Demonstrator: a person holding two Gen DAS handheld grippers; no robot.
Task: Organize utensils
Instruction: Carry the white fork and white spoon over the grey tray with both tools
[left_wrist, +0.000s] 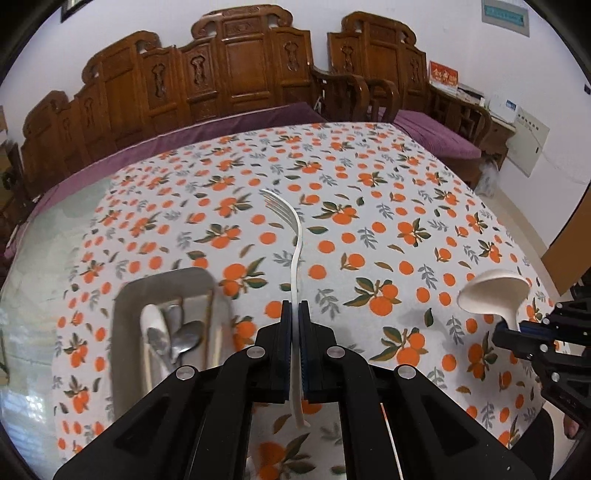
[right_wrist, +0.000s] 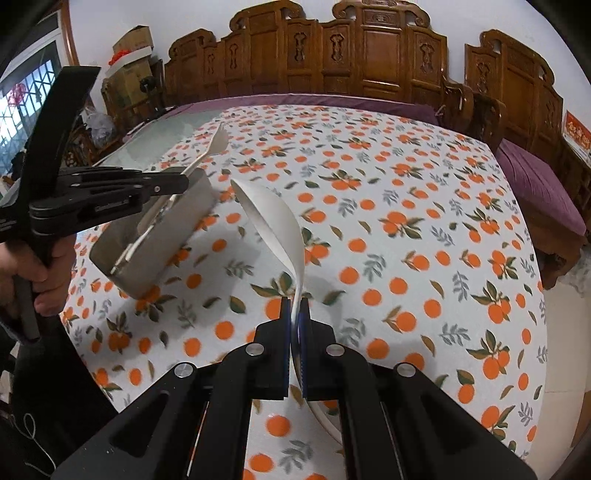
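Note:
My left gripper (left_wrist: 294, 308) is shut on the handle of a white plastic fork (left_wrist: 291, 229), which sticks up and away with its tines at the far end, above the tablecloth. To its lower left stands a grey metal tray (left_wrist: 125, 295) holding spoons and chopsticks. My right gripper (right_wrist: 294, 304) is shut on the handle of a white plastic spoon (right_wrist: 273, 221), bowl raised forward. In the left wrist view the same spoon (left_wrist: 491, 291) and right gripper (left_wrist: 511, 328) show at the right edge. The right wrist view shows the left gripper (right_wrist: 184, 181) over the tray (right_wrist: 177, 229) with the fork (right_wrist: 216, 142).
A table with an orange-patterned cloth (right_wrist: 406, 221) fills both views. A carved wooden bench with purple cushions (left_wrist: 240, 74) stands behind it. A hand (right_wrist: 33, 269) holds the left gripper's handle. Cardboard boxes (right_wrist: 129, 55) are stacked at the far left.

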